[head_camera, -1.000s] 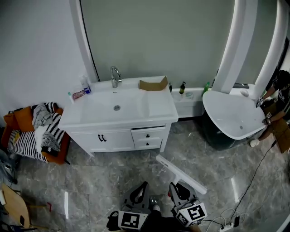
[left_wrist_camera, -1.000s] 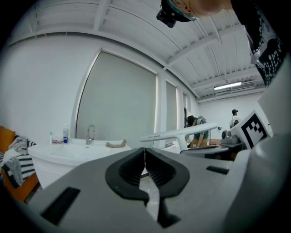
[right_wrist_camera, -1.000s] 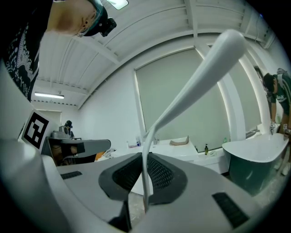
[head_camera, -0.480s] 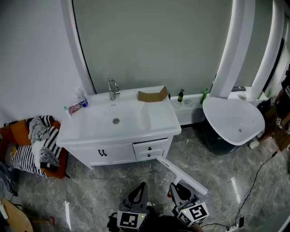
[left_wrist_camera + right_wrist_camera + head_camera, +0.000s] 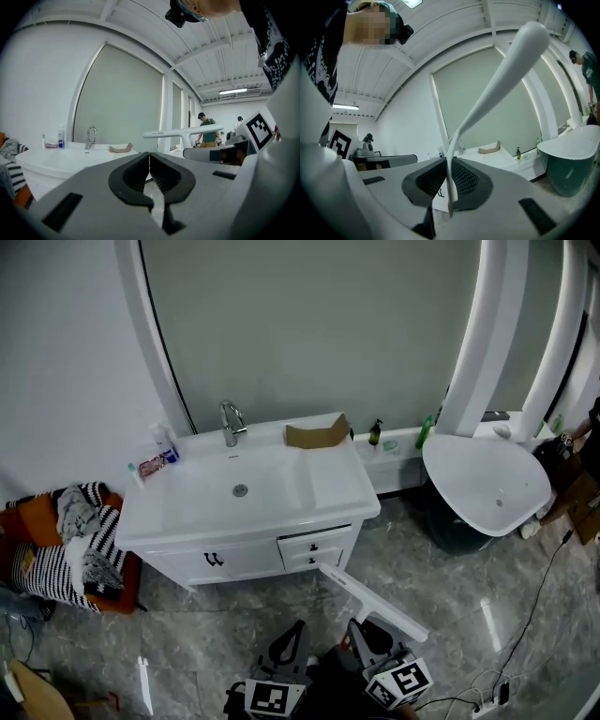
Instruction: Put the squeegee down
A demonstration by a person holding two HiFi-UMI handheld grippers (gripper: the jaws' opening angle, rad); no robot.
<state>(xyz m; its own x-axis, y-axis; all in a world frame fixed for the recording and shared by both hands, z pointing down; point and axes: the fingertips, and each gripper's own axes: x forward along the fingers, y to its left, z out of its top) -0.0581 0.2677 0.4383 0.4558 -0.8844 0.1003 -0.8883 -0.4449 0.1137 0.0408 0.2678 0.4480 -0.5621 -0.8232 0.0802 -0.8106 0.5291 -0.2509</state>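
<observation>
A long white squeegee [image 5: 375, 602] slants over the floor in front of the vanity, and its far end nears the drawers. My right gripper [image 5: 364, 632] is shut on its thin handle. The right gripper view has the handle pinched between the pads of my right gripper [image 5: 450, 174], with the squeegee [image 5: 506, 77] rising up and to the right. My left gripper [image 5: 292, 636] sits beside it at the bottom of the head view. In its own view the left gripper [image 5: 149, 161] is shut with nothing in it, and the squeegee [image 5: 183, 133] crosses behind it.
A white vanity [image 5: 323, 486] with a basin, a faucet [image 5: 230, 423] and a cardboard piece [image 5: 317, 434] stands ahead. A white tub [image 5: 483, 484] is at the right. A chair piled with clothes [image 5: 75, 540] is at the left. Cables and a power strip [image 5: 492, 699] lie at the lower right.
Both grippers and the squeegee have moved closer to the vanity; the squeegee's far end now lies near the drawers. The grip on it is unchanged.
</observation>
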